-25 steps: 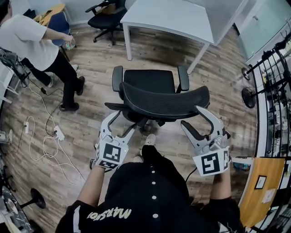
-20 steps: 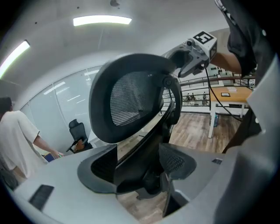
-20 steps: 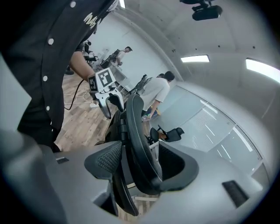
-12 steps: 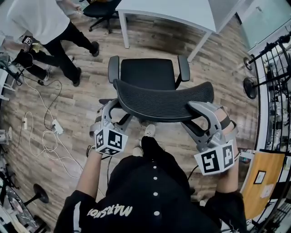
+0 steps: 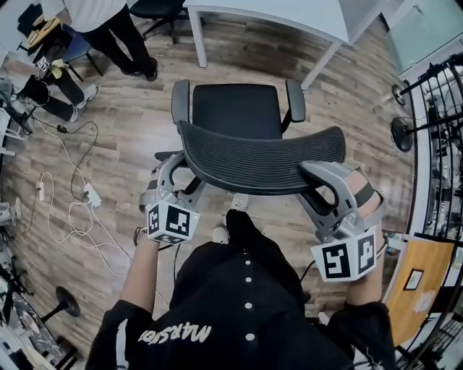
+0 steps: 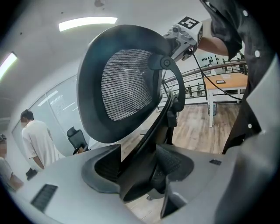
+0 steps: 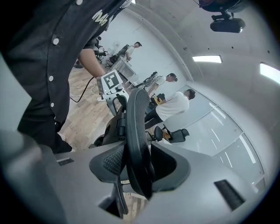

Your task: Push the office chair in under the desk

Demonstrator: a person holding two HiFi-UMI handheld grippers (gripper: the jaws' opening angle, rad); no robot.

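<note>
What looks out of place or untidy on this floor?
White cables and a power strip lie in loose loops on the floor left of the chair, where someone could trip. The chair stands in the open, apart from the desk, not pushed in.

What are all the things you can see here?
office chair: one, black, mid-floor, facing the desk
desk: one, white, top, beyond the chair
second chair: one, black, top left
power strip with cables: one tangle, white, floor at left
other people: three, light tops, across the room
left gripper: one, grey, jaws just been closing round the office chair's back strut, not yet pinching
right gripper: one, grey, jaws just been closing, clamped on its backrest edge
</note>
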